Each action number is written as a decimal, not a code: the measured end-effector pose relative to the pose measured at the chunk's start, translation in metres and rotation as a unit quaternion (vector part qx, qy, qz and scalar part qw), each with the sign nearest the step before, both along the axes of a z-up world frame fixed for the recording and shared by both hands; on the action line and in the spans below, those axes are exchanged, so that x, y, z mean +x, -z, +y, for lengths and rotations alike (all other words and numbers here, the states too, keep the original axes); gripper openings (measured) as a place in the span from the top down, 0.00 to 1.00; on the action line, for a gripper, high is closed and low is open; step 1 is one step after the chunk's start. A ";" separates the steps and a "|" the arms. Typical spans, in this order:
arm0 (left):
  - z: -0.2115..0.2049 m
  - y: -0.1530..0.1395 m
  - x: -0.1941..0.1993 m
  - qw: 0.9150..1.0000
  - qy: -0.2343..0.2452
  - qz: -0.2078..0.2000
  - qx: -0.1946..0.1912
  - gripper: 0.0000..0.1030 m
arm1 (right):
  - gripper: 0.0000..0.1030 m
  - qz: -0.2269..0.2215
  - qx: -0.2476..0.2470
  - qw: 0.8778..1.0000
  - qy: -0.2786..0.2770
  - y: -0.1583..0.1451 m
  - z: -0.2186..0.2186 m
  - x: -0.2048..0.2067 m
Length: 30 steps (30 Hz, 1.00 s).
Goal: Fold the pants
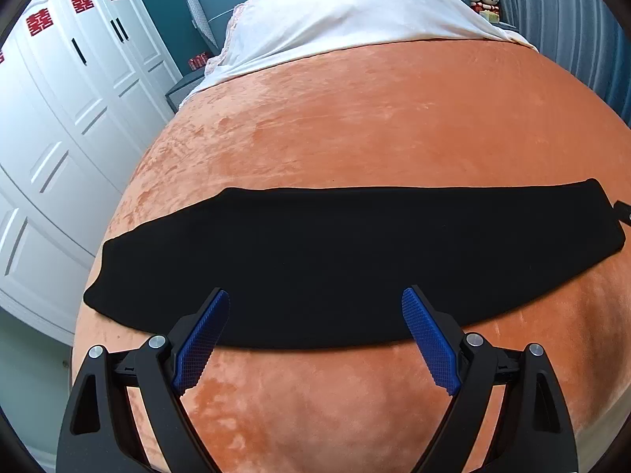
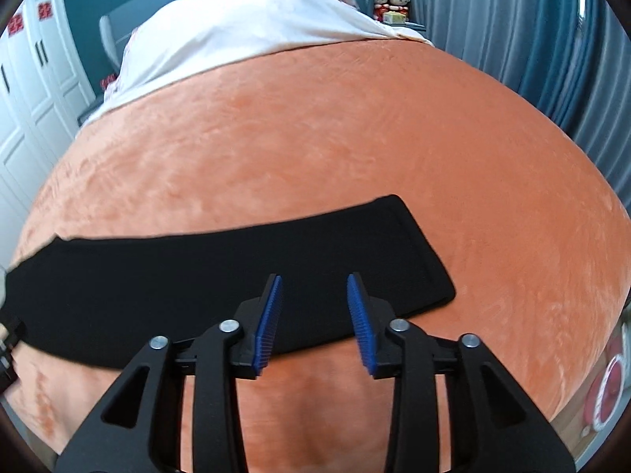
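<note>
The black pants [image 1: 335, 264] lie flat as one long strip across the orange blanket [image 1: 374, 118] on the bed, legs apparently already stacked, so I judge the lengthwise fold done and the end-to-end fold next. I hold my left gripper [image 1: 315, 295] above the near edge, its fingers [image 1: 205, 339] wide apart and empty, ready to take the cloth. My right gripper [image 2: 314, 280] hovers near the hem end [image 2: 418, 260], fingers also apart though narrower, gripping nothing, placed to pinch that end and carry it over.
</note>
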<state>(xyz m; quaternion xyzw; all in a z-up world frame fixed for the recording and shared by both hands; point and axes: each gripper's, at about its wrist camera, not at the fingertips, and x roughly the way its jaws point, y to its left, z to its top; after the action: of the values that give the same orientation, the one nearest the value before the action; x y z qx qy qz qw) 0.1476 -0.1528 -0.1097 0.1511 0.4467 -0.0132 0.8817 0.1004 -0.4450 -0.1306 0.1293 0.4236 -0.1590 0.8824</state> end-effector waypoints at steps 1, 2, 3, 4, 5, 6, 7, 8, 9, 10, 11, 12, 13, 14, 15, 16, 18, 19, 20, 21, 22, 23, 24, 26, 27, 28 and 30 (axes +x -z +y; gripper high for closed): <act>0.002 -0.001 -0.001 1.000 -0.001 -0.002 0.000 0.16 | 0.54 -0.003 -0.008 1.000 0.001 -0.004 0.005 0.002; 0.005 -0.002 -0.003 1.000 -0.001 -0.002 0.001 0.16 | 0.53 -0.004 -0.016 1.000 0.003 -0.008 0.006 0.001; 0.007 -0.003 -0.004 1.000 0.000 -0.002 0.002 0.16 | 0.53 -0.004 -0.021 1.000 0.002 -0.010 0.008 -0.001; 0.009 -0.003 -0.005 1.000 -0.001 -0.002 0.004 0.16 | 0.53 -0.003 -0.025 1.000 0.001 -0.010 0.010 -0.001; 0.010 -0.003 -0.006 1.000 -0.003 -0.002 0.006 0.16 | 0.53 -0.002 -0.027 1.000 0.002 -0.012 0.010 -0.001; 0.011 -0.003 -0.007 1.000 -0.004 -0.002 0.007 0.16 | 0.53 0.000 -0.028 1.000 0.000 -0.012 0.011 -0.001; 0.013 -0.003 -0.007 1.000 -0.005 -0.001 0.006 0.16 | 0.53 0.004 -0.031 1.000 -0.001 -0.012 0.013 -0.001; 0.014 -0.002 -0.008 1.000 -0.007 0.000 0.006 0.16 | 0.53 0.006 -0.033 0.999 0.000 -0.011 0.014 -0.001; 0.015 -0.002 -0.008 1.000 -0.008 0.001 0.005 0.16 | 0.53 0.009 -0.039 0.999 -0.003 -0.010 0.016 0.000; 0.017 -0.002 -0.009 1.000 -0.008 0.001 0.005 0.16 | 0.53 0.011 -0.043 0.999 -0.005 -0.009 0.018 0.002; 0.018 -0.001 -0.009 1.000 -0.008 0.002 0.005 0.16 | 0.53 0.012 -0.046 0.999 -0.005 -0.006 0.020 0.004; 0.018 -0.001 -0.009 1.000 -0.009 0.002 0.006 0.16 | 0.53 0.013 -0.050 0.999 -0.006 -0.005 0.022 0.006; 0.019 0.000 -0.008 1.000 -0.009 0.002 0.008 0.16 | 0.52 0.015 -0.054 0.998 -0.007 -0.004 0.023 0.006; 0.019 0.001 -0.007 1.000 -0.010 0.002 0.008 0.16 | 0.52 0.016 -0.062 0.998 -0.007 -0.003 0.025 0.007; 0.020 0.002 -0.006 1.000 -0.010 0.004 0.009 0.16 | 0.51 0.017 -0.067 0.998 -0.008 -0.002 0.027 0.008; 0.021 0.003 -0.005 1.000 -0.011 0.004 0.009 0.16 | 0.49 0.018 -0.068 0.997 -0.008 0.000 0.027 0.010; 0.021 0.005 -0.002 1.000 -0.013 0.005 0.010 0.16 | 0.47 0.017 -0.067 0.998 -0.006 0.001 0.027 0.011; 0.021 0.005 -0.001 1.000 -0.013 0.005 0.010 0.16 | 0.46 0.018 -0.067 0.998 -0.006 0.003 0.027 0.012; 0.022 0.006 0.000 1.000 -0.013 0.004 0.010 0.16 | 0.46 0.019 -0.067 0.998 -0.007 0.004 0.027 0.013; 0.022 0.007 0.000 1.000 -0.014 0.004 0.011 0.16 | 0.46 0.020 -0.065 0.998 -0.007 0.006 0.026 0.015; 0.022 0.007 0.001 1.000 -0.014 0.004 0.012 0.16 | 0.46 0.021 -0.064 0.998 -0.007 0.007 0.026 0.015; 0.022 0.009 0.002 1.000 -0.015 0.005 0.013 0.16 | 0.46 0.023 -0.065 0.998 -0.010 0.010 0.026 0.017; 0.022 0.010 0.003 1.000 -0.015 0.006 0.014 0.16 | 0.46 0.024 -0.064 0.998 -0.011 0.011 0.025 0.018; 0.023 0.013 0.005 1.000 -0.016 0.009 0.016 0.16 | 0.33 0.023 -0.055 0.998 -0.012 0.015 0.021 0.019; 0.023 0.015 0.005 1.000 -0.016 0.011 0.017 0.16 | 0.27 0.023 -0.052 0.998 -0.009 0.017 0.019 0.019; 0.024 0.016 0.006 1.000 -0.018 0.012 0.018 0.16 | 0.26 0.025 -0.046 0.999 -0.007 0.020 0.014 0.019; 0.026 0.019 0.006 1.000 -0.019 0.014 0.019 0.16 | 0.26 0.032 -0.042 0.999 0.003 0.026 0.006 0.018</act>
<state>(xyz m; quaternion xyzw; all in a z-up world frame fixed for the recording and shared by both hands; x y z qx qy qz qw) 0.1539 -0.1271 -0.1287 0.1593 0.4623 0.0104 0.8722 0.1188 -0.4387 -0.1567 0.0879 0.4441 -0.1833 0.8726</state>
